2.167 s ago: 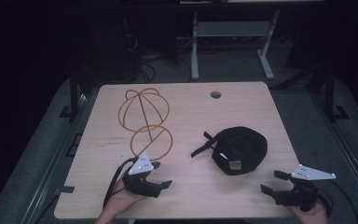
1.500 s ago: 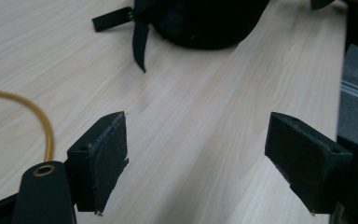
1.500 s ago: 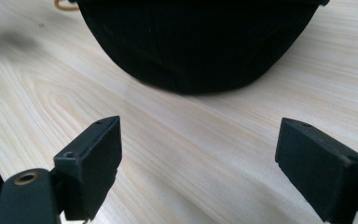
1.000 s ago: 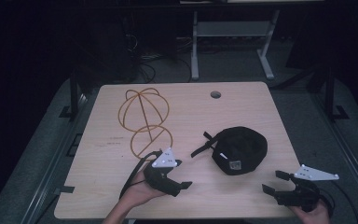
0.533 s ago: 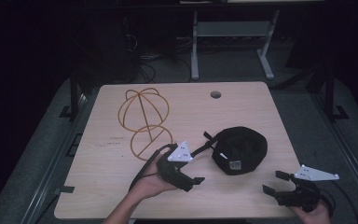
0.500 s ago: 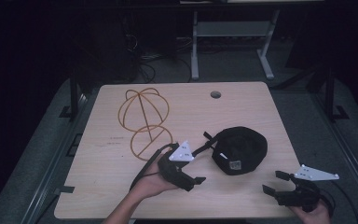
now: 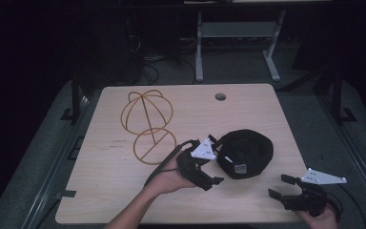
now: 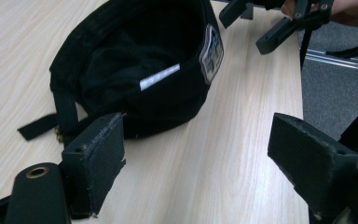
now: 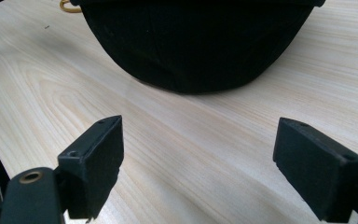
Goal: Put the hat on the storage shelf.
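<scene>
Table [image 7: 124, 200]: light wood top with a round cable hole [image 7: 220, 97] near its far edge.

Cap [image 7: 246, 152]: black, lying upside down on the right half of the table, opening upward. In the left gripper view the cap [image 8: 135, 65] shows its dark inside, a white strip on the lining and a woven label on the inner band; its strap [image 8: 37, 126] trails flat on the wood toward the near side.

Wire frame [image 7: 146, 124]: golden, dome-shaped, with a ring base, lying on its side on the left half of the table, well apart from the cap, nothing between them but bare wood.

Left gripper [image 7: 213, 162]: held in the left hand [image 7: 169, 174], just beside the cap's left edge, with its cable looping back over the wrist. Jaws wide apart, nothing between them; in its own view, the left gripper [image 8: 196, 154] has one jaw close against the cap's rim near the strap, though contact cannot be told.

Right gripper [image 7: 281, 187]: held in the right hand [image 7: 321, 219] at the near right corner of the table, near the cap but apart from it. Jaws wide apart, empty; in its own view, the right gripper [image 9: 198, 154] faces the cap's [image 9: 196, 42] rounded outside across open wood.

Floor: dark, with a metal stand [image 7: 233, 38] and cables beyond the table.
</scene>
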`<act>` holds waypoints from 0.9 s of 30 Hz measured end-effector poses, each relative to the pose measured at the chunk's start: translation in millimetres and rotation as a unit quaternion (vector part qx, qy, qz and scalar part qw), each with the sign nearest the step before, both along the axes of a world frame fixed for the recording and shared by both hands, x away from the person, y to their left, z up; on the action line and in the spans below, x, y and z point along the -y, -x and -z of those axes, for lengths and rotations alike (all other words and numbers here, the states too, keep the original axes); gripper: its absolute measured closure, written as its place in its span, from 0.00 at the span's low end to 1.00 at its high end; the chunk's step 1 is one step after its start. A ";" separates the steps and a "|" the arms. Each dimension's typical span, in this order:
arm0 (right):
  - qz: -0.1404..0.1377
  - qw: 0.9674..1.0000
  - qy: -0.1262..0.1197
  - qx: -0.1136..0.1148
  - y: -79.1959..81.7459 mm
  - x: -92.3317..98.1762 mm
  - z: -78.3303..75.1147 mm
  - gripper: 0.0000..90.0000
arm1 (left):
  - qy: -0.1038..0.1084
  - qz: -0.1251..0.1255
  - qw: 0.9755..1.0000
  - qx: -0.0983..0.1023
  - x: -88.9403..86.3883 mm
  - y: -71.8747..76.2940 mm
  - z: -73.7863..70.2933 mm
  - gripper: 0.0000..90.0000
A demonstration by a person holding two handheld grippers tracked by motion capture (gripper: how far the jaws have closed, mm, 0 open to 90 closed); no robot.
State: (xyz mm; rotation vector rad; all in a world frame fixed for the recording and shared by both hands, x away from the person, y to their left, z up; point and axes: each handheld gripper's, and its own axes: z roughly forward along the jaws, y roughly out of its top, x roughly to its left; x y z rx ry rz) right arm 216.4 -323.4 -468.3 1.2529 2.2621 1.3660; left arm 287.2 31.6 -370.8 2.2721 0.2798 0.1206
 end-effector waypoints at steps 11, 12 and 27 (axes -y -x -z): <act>-0.007 1.000 0.000 -0.001 -0.5 -0.2 0.0 0.18 | -0.020 0.025 0.999 0.014 29.5 -5.8 -10.3 0.20; -0.007 1.000 0.000 -0.001 -0.5 -0.2 0.0 0.18 | -0.020 0.025 0.999 0.014 29.5 -5.8 -10.3 0.20; -0.010 1.000 -0.005 -0.004 -0.7 4.0 1.0 0.18 | -0.058 0.053 0.997 0.009 65.0 -18.0 -5.0 0.24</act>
